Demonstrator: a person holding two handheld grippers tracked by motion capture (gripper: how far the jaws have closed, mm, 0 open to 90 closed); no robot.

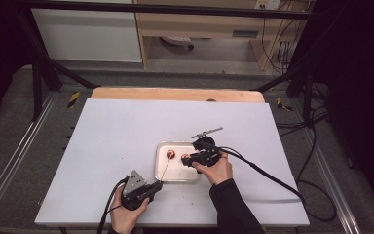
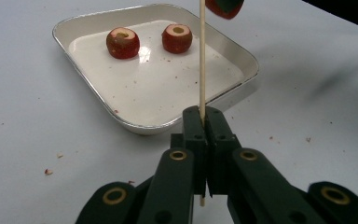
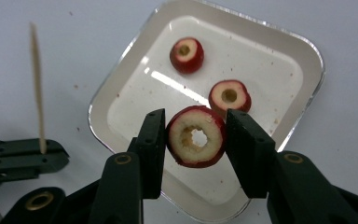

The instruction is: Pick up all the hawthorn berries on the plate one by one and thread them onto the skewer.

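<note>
My left gripper [image 2: 204,116] is shut on the lower end of a thin wooden skewer [image 2: 202,56], which stands up over a metal tray [image 2: 158,88]. In that tray lie two red cored fruit pieces [image 2: 122,43] [image 2: 177,38]. My right gripper [image 3: 196,126] is shut on a third piece, a red ring with a hole through its pale flesh [image 3: 196,136], held above the tray [image 3: 261,60]. The skewer [image 3: 37,88] rises to its left, apart from the ring. In the high view the left gripper [image 1: 158,185] sits at the tray's near left corner and the right gripper [image 1: 187,160] over the tray [image 1: 158,168].
The tray stands near the middle of a white tabletop [image 1: 117,131], with small red crumbs scattered around it. Cables trail from both grippers toward the near and right edges. A wooden strip [image 1: 175,94] runs along the far edge.
</note>
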